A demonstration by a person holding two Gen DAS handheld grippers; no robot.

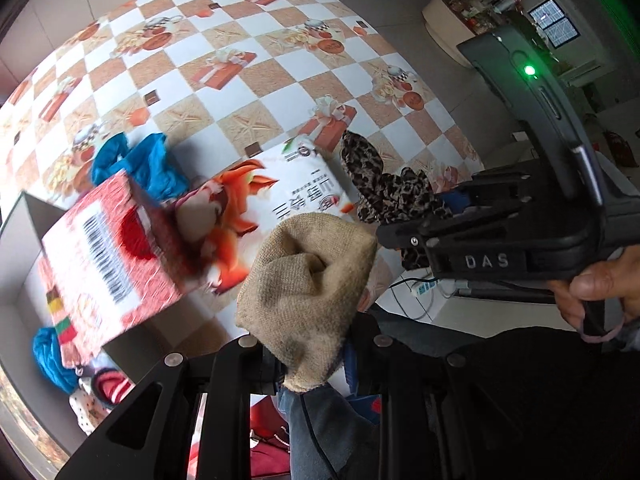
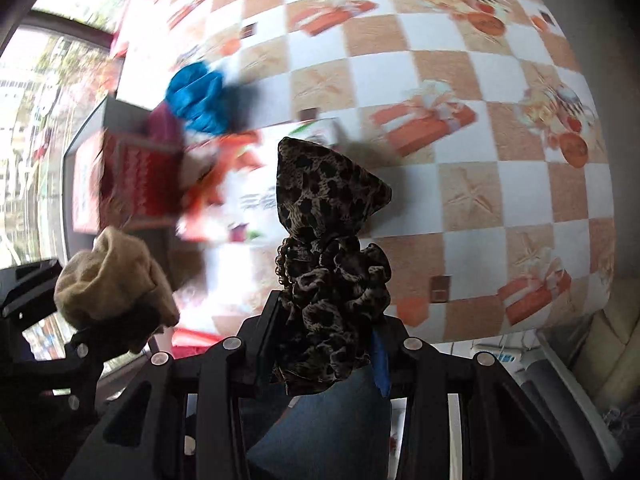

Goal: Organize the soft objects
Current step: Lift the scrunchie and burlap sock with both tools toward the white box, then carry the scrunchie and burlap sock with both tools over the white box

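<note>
My left gripper (image 1: 310, 360) is shut on a tan knitted cloth (image 1: 304, 280), which bulges up from between its fingers above the table's near edge. To its right, my right gripper (image 1: 420, 216) is shut on a leopard-print scrunchie with a bow (image 1: 380, 188). In the right wrist view the scrunchie (image 2: 324, 264) stands up from the right gripper (image 2: 324, 332). The tan cloth (image 2: 112, 280) is at the left there, in the left gripper (image 2: 80, 320). A blue cloth (image 1: 140, 164) (image 2: 196, 96) lies on the checkered tablecloth (image 1: 280, 80).
A red printed carton flap (image 1: 108, 256) (image 2: 128, 184) stands at the left beside a white bag with orange print (image 1: 280, 196). Below the flap, an open box (image 1: 24, 272) holds another blue cloth (image 1: 52, 356) and a red-and-white item (image 1: 112, 388). A hand (image 1: 600, 284) grips the right tool.
</note>
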